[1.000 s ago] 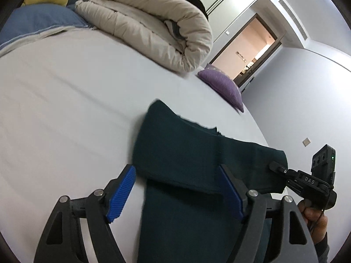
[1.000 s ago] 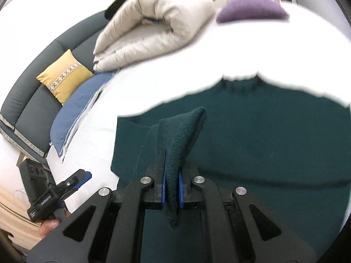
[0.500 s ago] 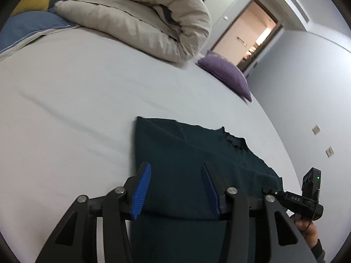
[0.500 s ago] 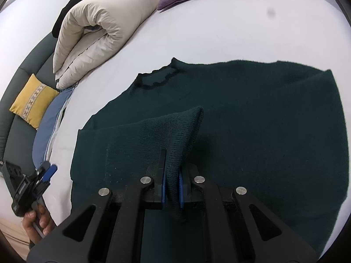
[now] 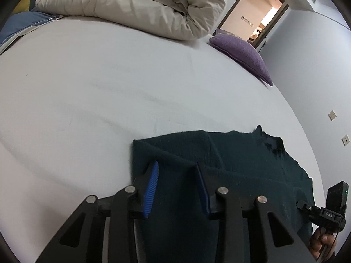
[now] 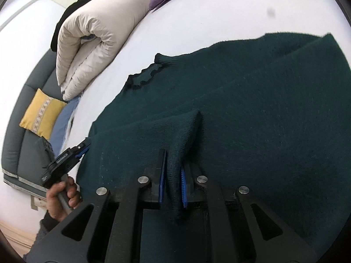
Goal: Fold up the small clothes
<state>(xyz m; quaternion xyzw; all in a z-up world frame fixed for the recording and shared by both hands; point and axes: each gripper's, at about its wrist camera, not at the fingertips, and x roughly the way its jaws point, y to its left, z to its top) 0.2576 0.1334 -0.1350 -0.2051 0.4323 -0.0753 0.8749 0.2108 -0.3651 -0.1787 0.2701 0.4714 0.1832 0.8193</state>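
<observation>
A dark green knit sweater [image 6: 263, 100] lies flat on the white bed [image 5: 109, 83], with its collar [image 6: 144, 76] toward the duvet. My right gripper [image 6: 173, 175] holds a raised fold of the sweater between its blue pads, which stand slightly parted around the cloth. My left gripper [image 5: 177, 175] is open over the sweater's left edge [image 5: 140, 153], with cloth between its pads but not pinched. The right gripper also shows in the left wrist view [image 5: 329, 210], and the left gripper in the right wrist view [image 6: 65, 157].
A rolled beige duvet [image 5: 136, 6] and a purple cushion [image 5: 241, 52] lie at the far side of the bed. A grey sofa [image 6: 24, 135] with a yellow cushion [image 6: 41, 111] stands beside it. A doorway [image 5: 258, 19] opens beyond.
My left gripper has narrowed and moved over the sweater's left edge. My right gripper carried the pinched fold across the sweater and its pads have parted slightly.
</observation>
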